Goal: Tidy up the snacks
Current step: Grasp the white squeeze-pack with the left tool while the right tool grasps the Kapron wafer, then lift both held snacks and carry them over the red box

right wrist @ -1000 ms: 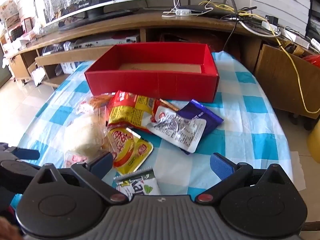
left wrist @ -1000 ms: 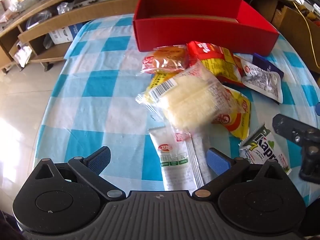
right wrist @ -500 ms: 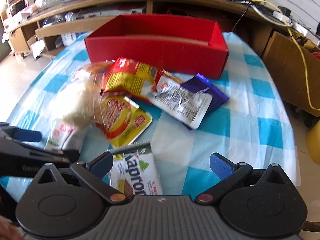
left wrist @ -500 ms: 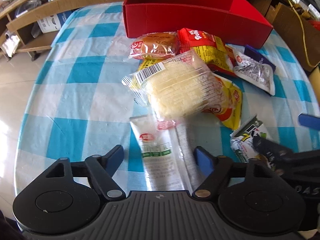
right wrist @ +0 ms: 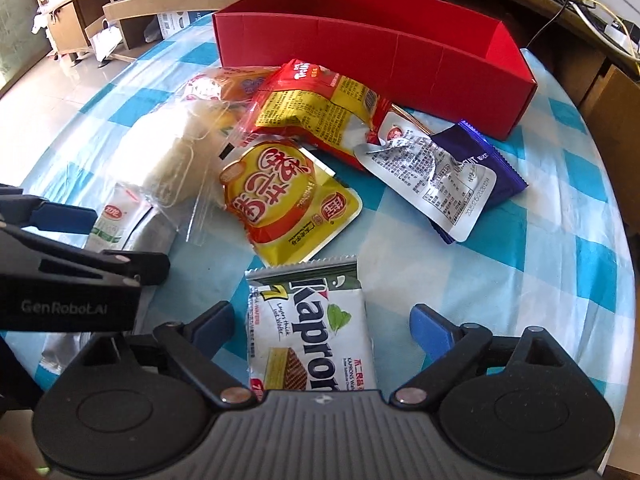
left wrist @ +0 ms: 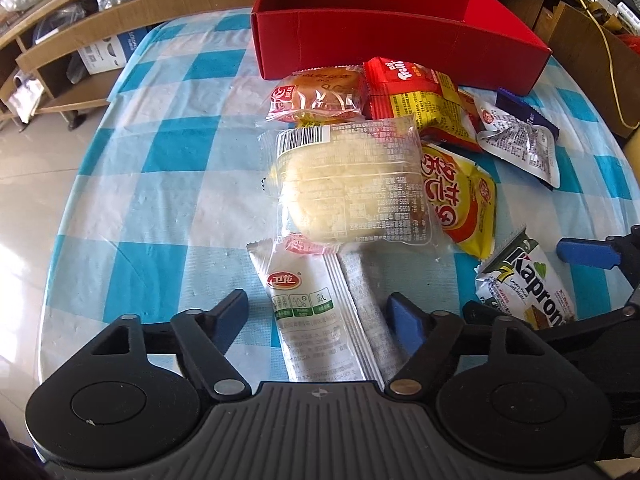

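Note:
A pile of snack packs lies on the blue-checked table in front of a red box (left wrist: 400, 40) (right wrist: 360, 52). My left gripper (left wrist: 320, 314) is open, its fingers either side of a white stick pack (left wrist: 316, 320). A clear-wrapped pale bun (left wrist: 352, 188) lies just beyond it. My right gripper (right wrist: 322, 322) is open, its fingers either side of a white Kapron wafer pack (right wrist: 312, 328) (left wrist: 528, 284). A yellow pack (right wrist: 288, 204), a red-yellow bag (right wrist: 320, 108), a silver pouch (right wrist: 432, 176) and a purple pack (right wrist: 480, 172) lie between it and the box.
An orange bun pack (left wrist: 320, 96) lies by the box's front wall. Wooden shelves (left wrist: 80, 52) stand beyond the table's left edge. A cabinet with cables (right wrist: 580, 40) stands at the right. The left gripper's body (right wrist: 68, 280) shows at the left of the right wrist view.
Both grippers have moved down and forward. The left now straddles the white stick pack, the right straddles the Kapron pack. Both stay open.

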`<state>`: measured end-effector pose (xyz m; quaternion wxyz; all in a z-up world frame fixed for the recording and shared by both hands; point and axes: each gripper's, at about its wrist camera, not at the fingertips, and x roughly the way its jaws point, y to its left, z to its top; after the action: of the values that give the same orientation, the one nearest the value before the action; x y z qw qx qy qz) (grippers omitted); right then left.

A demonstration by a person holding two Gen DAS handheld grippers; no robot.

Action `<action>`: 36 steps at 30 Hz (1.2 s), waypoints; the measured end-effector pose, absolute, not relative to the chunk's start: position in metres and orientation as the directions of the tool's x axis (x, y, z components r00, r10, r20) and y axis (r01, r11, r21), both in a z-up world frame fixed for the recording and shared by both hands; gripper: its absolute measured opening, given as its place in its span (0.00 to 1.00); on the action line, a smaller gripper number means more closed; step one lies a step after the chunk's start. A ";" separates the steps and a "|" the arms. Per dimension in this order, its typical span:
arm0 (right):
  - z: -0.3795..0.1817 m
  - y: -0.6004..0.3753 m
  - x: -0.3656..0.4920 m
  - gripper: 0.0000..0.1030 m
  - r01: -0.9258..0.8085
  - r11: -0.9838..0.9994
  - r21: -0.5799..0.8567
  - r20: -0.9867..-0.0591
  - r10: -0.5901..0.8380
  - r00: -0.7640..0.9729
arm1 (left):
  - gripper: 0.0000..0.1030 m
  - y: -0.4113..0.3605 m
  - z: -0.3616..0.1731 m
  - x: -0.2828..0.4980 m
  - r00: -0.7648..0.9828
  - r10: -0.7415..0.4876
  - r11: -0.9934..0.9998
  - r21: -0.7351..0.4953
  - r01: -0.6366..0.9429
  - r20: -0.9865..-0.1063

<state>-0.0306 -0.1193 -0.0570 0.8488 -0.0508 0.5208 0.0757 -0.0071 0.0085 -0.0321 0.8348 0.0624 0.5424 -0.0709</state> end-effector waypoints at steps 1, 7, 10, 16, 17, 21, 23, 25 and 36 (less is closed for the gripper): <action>-0.057 -0.120 -0.031 0.97 -0.177 0.984 -0.002 -0.893 0.078 0.443 | 0.84 0.009 -0.033 -0.007 0.403 -0.046 0.982 0.032 0.184 -0.914; -0.060 -0.123 -0.030 1.00 -0.143 0.990 0.019 -0.896 0.081 0.437 | 0.94 0.011 -0.038 -0.004 0.403 -0.023 0.986 0.047 0.162 -0.915; -0.060 -0.123 -0.030 1.00 -0.149 0.989 0.016 -0.897 0.080 0.436 | 0.96 0.012 -0.038 -0.004 0.405 -0.020 0.986 0.048 0.159 -0.914; -0.056 -0.121 -0.034 0.92 -0.163 0.987 0.011 -0.898 0.082 0.433 | 1.00 0.015 -0.041 -0.004 0.391 -0.020 0.987 0.045 0.157 -0.920; -0.054 -0.120 -0.036 0.86 -0.167 0.986 0.006 -0.895 0.080 0.439 | 1.00 0.016 -0.041 -0.005 0.390 -0.021 0.987 0.044 0.157 -0.921; -0.047 -0.119 -0.041 0.60 -0.185 0.982 0.025 -0.884 0.108 0.454 | 1.00 0.019 -0.040 -0.004 0.382 -0.026 0.990 0.030 0.141 -0.924; -0.047 -0.119 -0.042 0.59 -0.186 0.982 0.021 -0.885 0.105 0.453 | 1.00 0.018 -0.040 -0.005 0.382 -0.020 0.989 0.036 0.140 -0.924; -0.046 -0.120 -0.043 0.59 -0.178 0.984 0.016 -0.887 0.096 0.452 | 1.00 0.016 -0.041 -0.007 0.383 -0.010 0.988 0.050 0.145 -0.923; -0.019 -0.128 -0.050 0.59 -0.141 0.990 -0.010 -0.836 0.069 0.545 | 0.80 0.004 -0.034 -0.019 0.417 -0.026 0.979 0.062 0.195 -0.909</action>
<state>-0.0499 -0.1283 -0.0192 0.8780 -0.0381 0.4733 0.0598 -0.0190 0.0044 -0.0338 0.8379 0.0788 0.5360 -0.0658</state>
